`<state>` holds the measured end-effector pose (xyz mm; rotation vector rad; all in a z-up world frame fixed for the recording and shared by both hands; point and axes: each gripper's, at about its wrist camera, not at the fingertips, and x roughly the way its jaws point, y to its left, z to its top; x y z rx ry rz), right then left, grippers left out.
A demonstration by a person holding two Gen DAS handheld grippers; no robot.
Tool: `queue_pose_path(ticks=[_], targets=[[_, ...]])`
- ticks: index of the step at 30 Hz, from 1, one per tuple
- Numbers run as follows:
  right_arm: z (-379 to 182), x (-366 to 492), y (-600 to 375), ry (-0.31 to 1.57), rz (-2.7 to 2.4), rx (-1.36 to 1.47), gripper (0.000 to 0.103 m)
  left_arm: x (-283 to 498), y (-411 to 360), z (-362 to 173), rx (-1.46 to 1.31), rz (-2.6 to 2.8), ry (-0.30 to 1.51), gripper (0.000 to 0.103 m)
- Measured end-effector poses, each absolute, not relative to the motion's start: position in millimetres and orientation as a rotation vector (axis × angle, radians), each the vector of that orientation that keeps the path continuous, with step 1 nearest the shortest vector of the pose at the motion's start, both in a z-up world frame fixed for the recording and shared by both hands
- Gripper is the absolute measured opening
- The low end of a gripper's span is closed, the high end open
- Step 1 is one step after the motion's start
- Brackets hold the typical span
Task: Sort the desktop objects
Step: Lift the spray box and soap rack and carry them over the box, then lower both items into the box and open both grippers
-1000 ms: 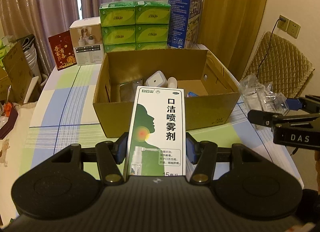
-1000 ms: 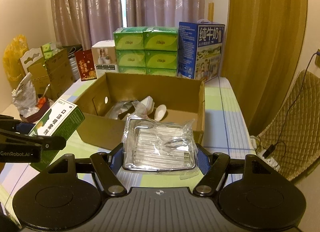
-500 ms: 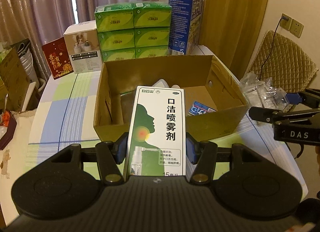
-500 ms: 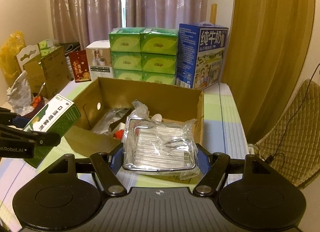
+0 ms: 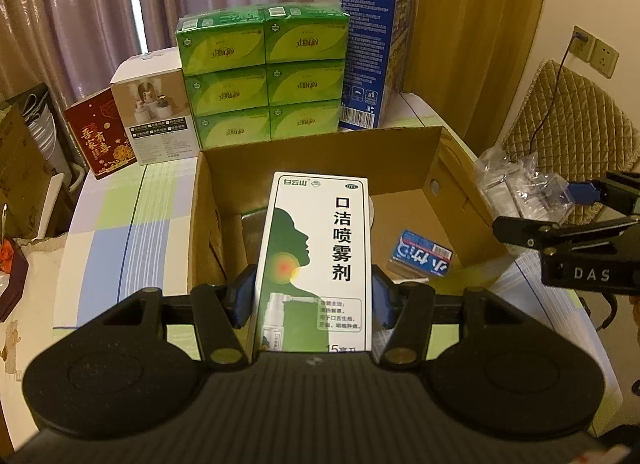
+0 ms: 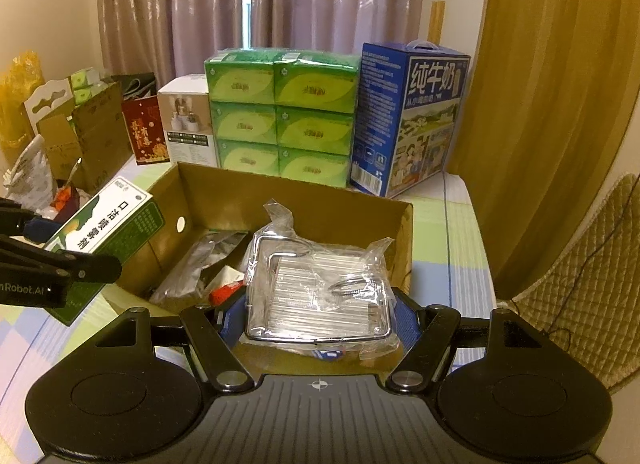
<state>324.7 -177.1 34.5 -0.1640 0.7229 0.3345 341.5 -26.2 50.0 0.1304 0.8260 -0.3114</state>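
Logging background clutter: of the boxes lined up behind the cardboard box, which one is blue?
The tall milk carton at the right end of the row, with a carry handle on top. The six stacked tissue packs beside it are green; the remaining boxes are white and red.

Black left hand-held gripper [image 5: 314,298], blue pads [image 5: 240,296], brass screws, ribbed housing, right hand-held gripper [image 6: 318,318] lettered "DAS"

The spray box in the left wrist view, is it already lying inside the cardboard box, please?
No, the spray box is clamped between the left hand-held gripper fingers, above the cardboard box.
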Motion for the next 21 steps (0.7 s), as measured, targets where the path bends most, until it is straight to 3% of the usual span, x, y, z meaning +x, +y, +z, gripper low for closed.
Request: queue_pose_path(ticks=[21], targets=[[16, 387, -171, 0.781, 0.318, -0.151, 0.069, 410, -28, 23, 0.128, -0.304, 0.881, 0.052]])
